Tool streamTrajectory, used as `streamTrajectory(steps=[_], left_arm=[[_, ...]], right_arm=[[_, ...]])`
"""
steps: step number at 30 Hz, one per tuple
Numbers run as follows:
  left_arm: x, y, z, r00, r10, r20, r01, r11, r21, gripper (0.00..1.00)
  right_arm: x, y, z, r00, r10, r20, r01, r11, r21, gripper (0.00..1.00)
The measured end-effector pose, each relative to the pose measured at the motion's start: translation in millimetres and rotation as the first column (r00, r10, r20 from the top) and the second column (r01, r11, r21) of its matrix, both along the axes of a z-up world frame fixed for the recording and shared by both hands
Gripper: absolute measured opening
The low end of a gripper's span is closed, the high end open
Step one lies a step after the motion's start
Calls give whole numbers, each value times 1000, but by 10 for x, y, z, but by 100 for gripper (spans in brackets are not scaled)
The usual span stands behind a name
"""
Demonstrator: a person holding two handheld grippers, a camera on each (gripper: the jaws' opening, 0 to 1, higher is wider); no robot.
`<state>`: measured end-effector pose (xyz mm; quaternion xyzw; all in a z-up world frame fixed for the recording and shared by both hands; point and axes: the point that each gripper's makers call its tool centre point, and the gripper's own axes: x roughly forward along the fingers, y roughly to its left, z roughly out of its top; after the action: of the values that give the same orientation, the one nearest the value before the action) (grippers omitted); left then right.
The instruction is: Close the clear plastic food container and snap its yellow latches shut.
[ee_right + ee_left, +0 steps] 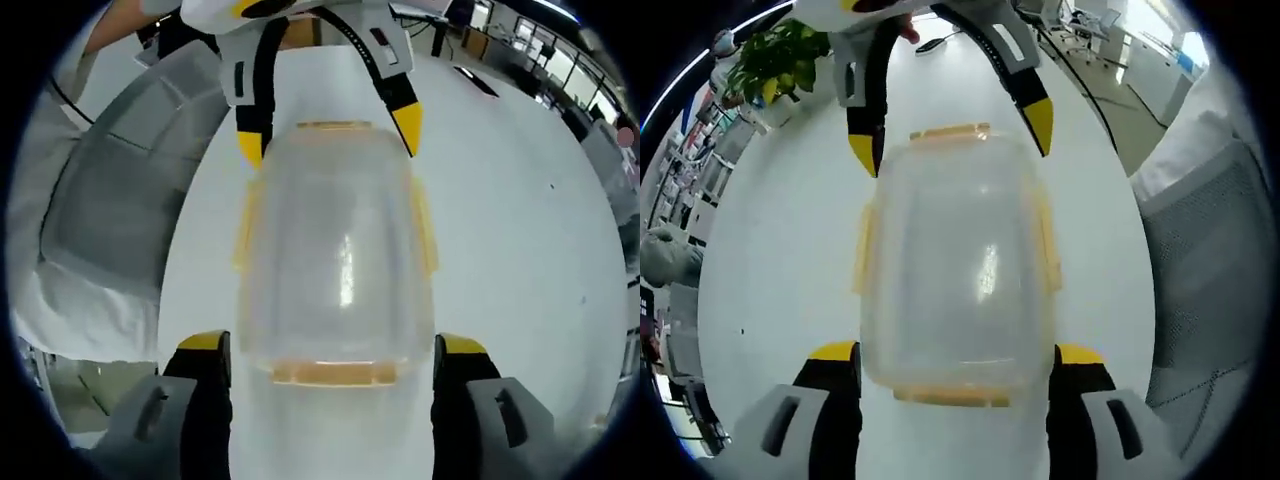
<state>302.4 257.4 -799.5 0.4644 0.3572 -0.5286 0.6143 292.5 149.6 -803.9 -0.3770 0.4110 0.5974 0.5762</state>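
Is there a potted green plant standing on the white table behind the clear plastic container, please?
Yes, in the left gripper view a leafy green potted plant stands on the white table beyond the clear plastic container.

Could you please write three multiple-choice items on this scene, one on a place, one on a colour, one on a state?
1. Where does the container stand?
A. on a white table
B. on a chair
C. on the floor

2. What colour are its latches?
A. blue
B. yellow
C. red

3. How does the left gripper stand?
A. shut on the lid
C. shut on a latch
B. open, one jaw at each near corner

Answers: 1 A, the white table lies all around it. 2 B, the latches along its edges are yellow. 3 B, the yellow tips sit apart, at either side of the container's near end.
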Motion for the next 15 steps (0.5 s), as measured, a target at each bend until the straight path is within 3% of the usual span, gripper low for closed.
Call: streamTrajectory(steps=[7,15], left_arm=[[8,67,-1,1000,-6,-4,6,1000,19,71],[69,396,-13,1000,-18,-4,18,995,96,71]], right_arm=[[24,54,17,1000,4,23,-4,1000,11,74],[67,377,36,999,-8,43,5,997,75,73]])
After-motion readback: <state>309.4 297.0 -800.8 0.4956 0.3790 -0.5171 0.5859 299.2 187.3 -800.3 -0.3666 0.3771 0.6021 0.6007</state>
